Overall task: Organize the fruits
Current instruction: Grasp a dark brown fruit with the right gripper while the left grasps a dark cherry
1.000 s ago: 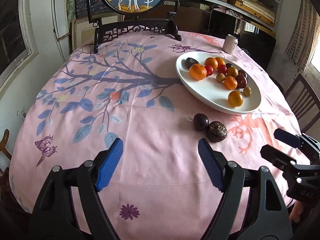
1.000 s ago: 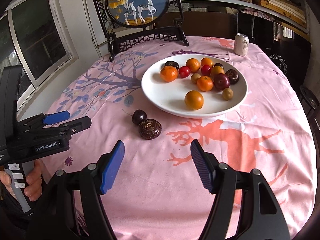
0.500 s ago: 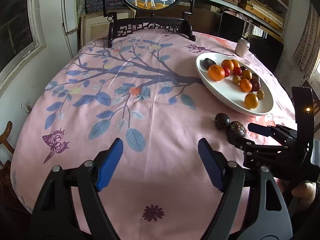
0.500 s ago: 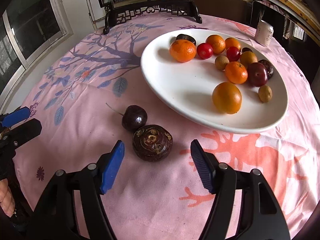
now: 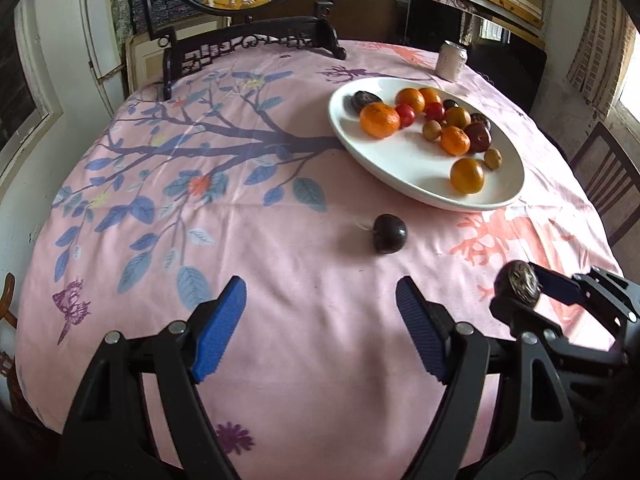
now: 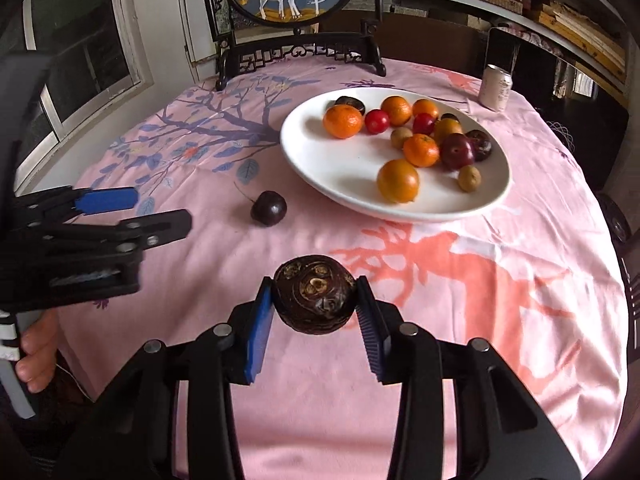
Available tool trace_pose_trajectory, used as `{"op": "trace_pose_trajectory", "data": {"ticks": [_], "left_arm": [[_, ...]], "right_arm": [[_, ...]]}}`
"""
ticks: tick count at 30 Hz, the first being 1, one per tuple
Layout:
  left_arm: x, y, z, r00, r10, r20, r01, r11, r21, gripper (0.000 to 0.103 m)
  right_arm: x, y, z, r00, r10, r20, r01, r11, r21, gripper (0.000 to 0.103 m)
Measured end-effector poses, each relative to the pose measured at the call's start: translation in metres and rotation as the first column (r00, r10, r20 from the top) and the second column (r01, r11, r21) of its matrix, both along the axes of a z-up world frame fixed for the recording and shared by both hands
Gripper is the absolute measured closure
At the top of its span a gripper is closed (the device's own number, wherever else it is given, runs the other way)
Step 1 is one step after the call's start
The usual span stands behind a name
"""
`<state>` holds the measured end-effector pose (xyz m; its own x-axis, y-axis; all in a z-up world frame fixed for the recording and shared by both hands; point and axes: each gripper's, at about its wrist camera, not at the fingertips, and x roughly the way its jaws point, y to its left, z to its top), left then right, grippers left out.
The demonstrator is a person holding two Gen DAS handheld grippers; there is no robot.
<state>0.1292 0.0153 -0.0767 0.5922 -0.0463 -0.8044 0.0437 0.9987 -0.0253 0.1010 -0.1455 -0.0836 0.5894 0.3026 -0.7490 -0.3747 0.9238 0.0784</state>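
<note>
Dark brown fruit (image 6: 314, 294) pinched in closing right gripper (image 6: 316, 308); left gripper (image 5: 320, 324) wide, empty. Most on white plate (image 6: 320, 160); cherry (image 6: 269, 208) at 11 o'clock left.

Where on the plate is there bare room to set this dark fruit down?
The white plate is bare across its near-left part, between the big orange and the front orange. The far-right half is crowded. The right gripper is closing on the dark ridged fruit.
</note>
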Motion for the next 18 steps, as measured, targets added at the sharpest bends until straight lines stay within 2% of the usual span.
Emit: {"op": "trace_pose_trajectory", "data": {"ticks": [7, 10, 11, 13, 15, 17, 18], "left_arm": [[0.048, -0.036, -0.038, 0.994, 0.005, -0.109, -0.004, 1.000, 0.012, 0.024], [0.059, -0.037, -0.040, 0.995, 0.036, -0.094, -0.034, 0.999, 0.022, 0.026], [0.061, -0.035, -0.040, 0.995, 0.044, -0.092, -0.043, 0.999, 0.012, 0.029], [0.063, -0.034, -0.039, 0.996, 0.054, -0.078, -0.053, 0.998, 0.015, 0.044], [0.063, -0.035, -0.038, 0.996, 0.047, -0.070, -0.046, 0.999, 0.019, 0.064], [0.061, -0.034, -0.036, 0.997, 0.039, -0.069, -0.039, 0.999, 0.007, 0.077], [0.060, -0.032, -0.036, 0.997, 0.037, -0.068, -0.037, 0.999, -0.007, 0.076]], "right_arm": [[-0.030, -0.045, 0.000, 0.999, -0.052, 0.005, 0.051, 0.996, 0.077, 0.062], [-0.032, -0.055, 0.003, 0.998, -0.063, 0.015, 0.061, 0.994, 0.093, 0.062], [-0.031, -0.056, 0.003, 0.998, -0.063, 0.016, 0.061, 0.993, 0.097, 0.062], [-0.031, -0.058, 0.003, 0.998, -0.064, 0.015, 0.062, 0.993, 0.105, 0.062], [-0.029, -0.057, 0.002, 0.998, -0.062, 0.007, 0.061, 0.992, 0.112, 0.062], [-0.027, -0.056, 0.001, 0.998, -0.061, 0.002, 0.061, 0.992, 0.115, 0.062], [-0.027, -0.055, 0.002, 0.998, -0.061, 0.003, 0.060, 0.992, 0.114, 0.062]]}}
